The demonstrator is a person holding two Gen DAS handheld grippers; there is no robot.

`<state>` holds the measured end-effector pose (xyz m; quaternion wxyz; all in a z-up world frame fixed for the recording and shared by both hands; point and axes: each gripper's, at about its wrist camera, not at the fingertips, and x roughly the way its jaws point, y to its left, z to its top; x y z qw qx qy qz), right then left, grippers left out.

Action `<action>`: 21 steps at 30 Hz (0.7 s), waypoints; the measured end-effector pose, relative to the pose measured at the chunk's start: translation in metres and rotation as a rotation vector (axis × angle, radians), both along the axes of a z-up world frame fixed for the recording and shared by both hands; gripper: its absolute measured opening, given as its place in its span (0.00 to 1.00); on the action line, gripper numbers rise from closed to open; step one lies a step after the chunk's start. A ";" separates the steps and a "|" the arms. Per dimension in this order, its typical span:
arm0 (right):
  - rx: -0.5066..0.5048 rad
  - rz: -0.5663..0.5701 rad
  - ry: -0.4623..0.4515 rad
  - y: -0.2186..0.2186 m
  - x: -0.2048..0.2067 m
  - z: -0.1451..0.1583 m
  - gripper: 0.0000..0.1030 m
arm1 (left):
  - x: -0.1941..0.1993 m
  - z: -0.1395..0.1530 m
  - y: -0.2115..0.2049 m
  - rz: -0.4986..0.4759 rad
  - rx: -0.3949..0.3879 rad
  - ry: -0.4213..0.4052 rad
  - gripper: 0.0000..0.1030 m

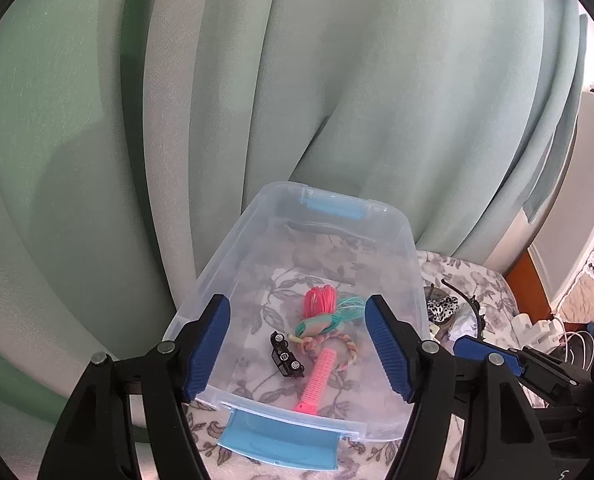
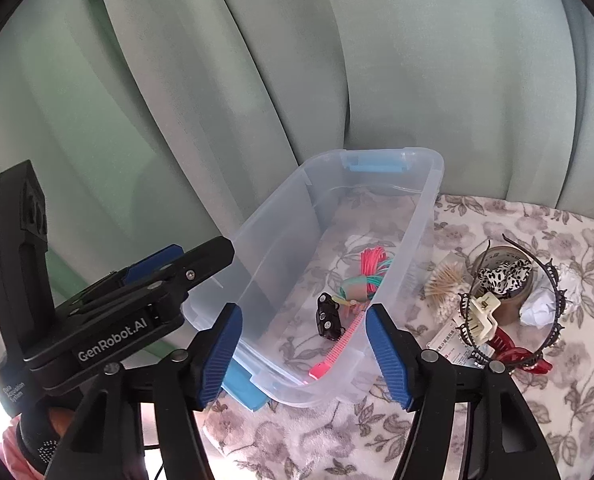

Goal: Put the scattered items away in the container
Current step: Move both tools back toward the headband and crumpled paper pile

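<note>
Clear bin (image 1: pixel 411 256) holds toy car (image 1: pixel 287 356) (black), pink comb (image 1: pixel 316 376); both tools spread, empty.

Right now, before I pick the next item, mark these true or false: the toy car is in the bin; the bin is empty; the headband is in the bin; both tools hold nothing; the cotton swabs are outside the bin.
1. The black toy car lies inside the clear bin: true.
2. The bin is empty: false; it also holds a pink comb and coiled cords.
3. The black headband is in the bin: false; it lies on the floral cloth beside it.
4. The left tool and right tool hold nothing: true.
5. The cotton swabs are outside the bin: true.
</note>
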<state>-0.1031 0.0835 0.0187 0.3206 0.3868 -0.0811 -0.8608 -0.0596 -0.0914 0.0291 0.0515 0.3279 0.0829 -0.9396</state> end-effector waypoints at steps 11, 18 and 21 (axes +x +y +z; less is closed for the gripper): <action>-0.045 -0.054 0.022 0.030 0.014 0.005 0.83 | 0.005 0.016 0.030 -0.042 -0.048 0.005 0.74; -0.085 -0.119 0.035 0.064 0.023 0.005 0.98 | 0.004 0.024 0.057 -0.072 -0.072 0.008 0.76; -0.101 -0.158 0.040 0.082 0.026 0.003 1.00 | 0.004 0.026 0.070 -0.083 -0.080 0.004 0.77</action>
